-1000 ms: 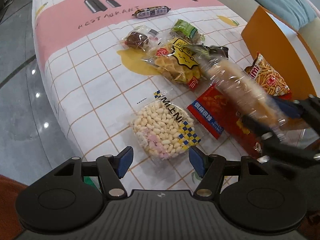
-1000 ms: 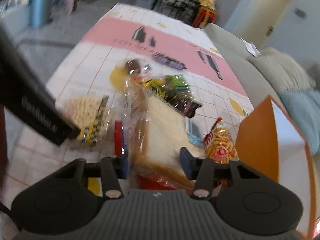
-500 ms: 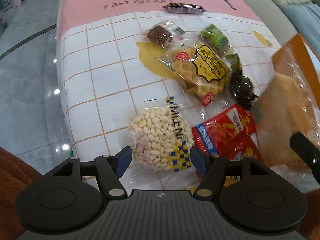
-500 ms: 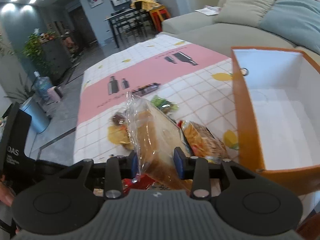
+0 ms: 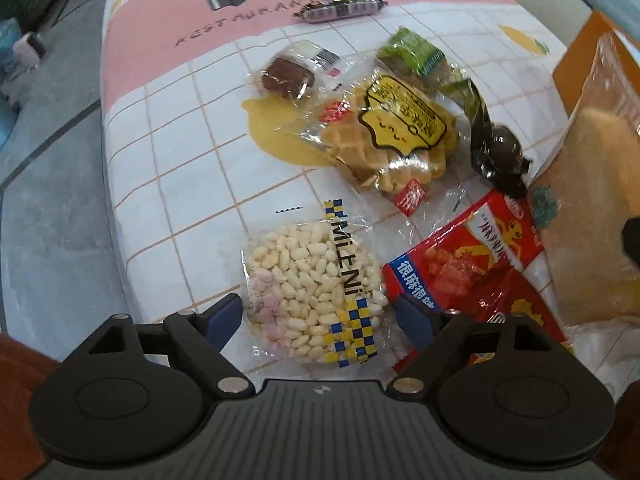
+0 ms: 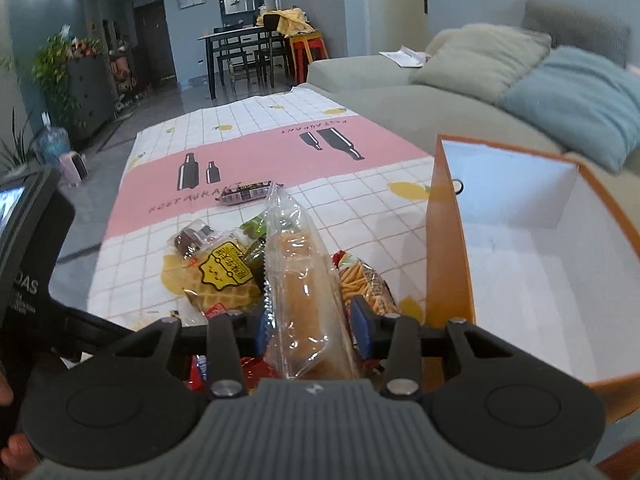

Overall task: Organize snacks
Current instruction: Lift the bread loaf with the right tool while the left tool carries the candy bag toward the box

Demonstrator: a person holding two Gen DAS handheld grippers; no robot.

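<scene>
The right gripper (image 6: pixel 307 330) has its jaws clenched on a clear crinkly plastic bag of pale sliced bread (image 6: pixel 302 292), held upright above the worktop just beside the open orange cardboard box with a white inside (image 6: pixel 448 264); the box looks bare, so the sorting appears barely begun, and this loaf would be its first item. The left gripper (image 5: pixel 318 314) hangs with jaws released and nothing between them, straddling from above a round clear pack of puffed white grains with a blue and yellow chequered band (image 5: pixel 316 292), probably the next pick. Beyond lie a glossy red foil pouch (image 5: pixel 472 268), a clear bag of golden waffles with a yellow label (image 5: pixel 396 136), a dark twisted wrapper around something round (image 5: pixel 500 152), a green crinkled packet (image 5: pixel 412 50), a brown cake in clear film (image 5: pixel 292 74) and a slim dark sausage-shaped stick (image 5: pixel 344 8), all loose on the checked white and pink cloth (image 5: pixel 168 128). A bag of orange sticks (image 6: pixel 366 284) sits near the box wall. Everything here is soft, slippery and crushable.
</scene>
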